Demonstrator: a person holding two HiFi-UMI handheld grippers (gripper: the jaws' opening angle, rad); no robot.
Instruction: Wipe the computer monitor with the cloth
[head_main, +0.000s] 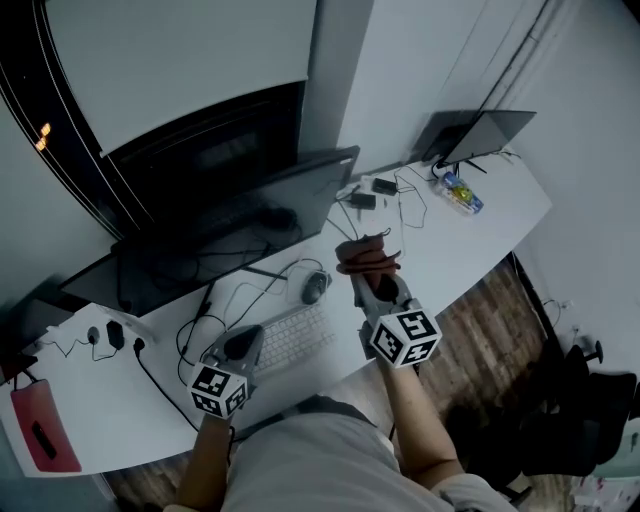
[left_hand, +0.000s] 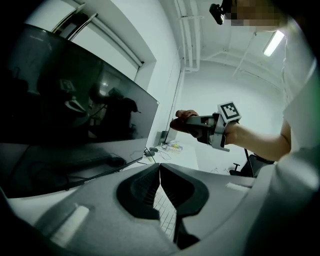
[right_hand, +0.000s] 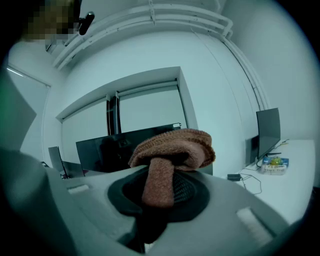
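Head view: shows the right gripper (head_main: 372, 272) raised in front of the monitor's (head_main: 250, 215) right end, fingers clenched on a bunched brown cloth (head_main: 366, 256). Puts the cloth near the screen, with no contact visible. Shows the left gripper (head_main: 240, 345) low in front of the monitor, above the keyboard (head_main: 295, 338), with the mouse (head_main: 315, 287) between keyboard and monitor, all on the white worktop (head_main: 470, 240).

Left gripper view: shows the fingers pressed together with nothing between them and keyboard keys glimpsed below. Looks along the monitor's dark glass to the cloth-bearing gripper, just off the monitor's right edge and apart from the screen.

Right gripper view: shows a strip of cloth pinched between the fingers and the rest mushrooming over the tips, with the monitor straight behind it.

Judged to be the approach before a first stroke. To do it well:
- Bring the padded bunch flat onto the glass, letting only cloth, never fingertips, meet the screen.
- Press lightly, to avoid rocking the panel.
- Sweep in overlapping passes from the monitor's right edge leftward.
- Keep the pinch firm against slipping.
- Keep the idle gripper low by the keyboard, clear of the monitor.
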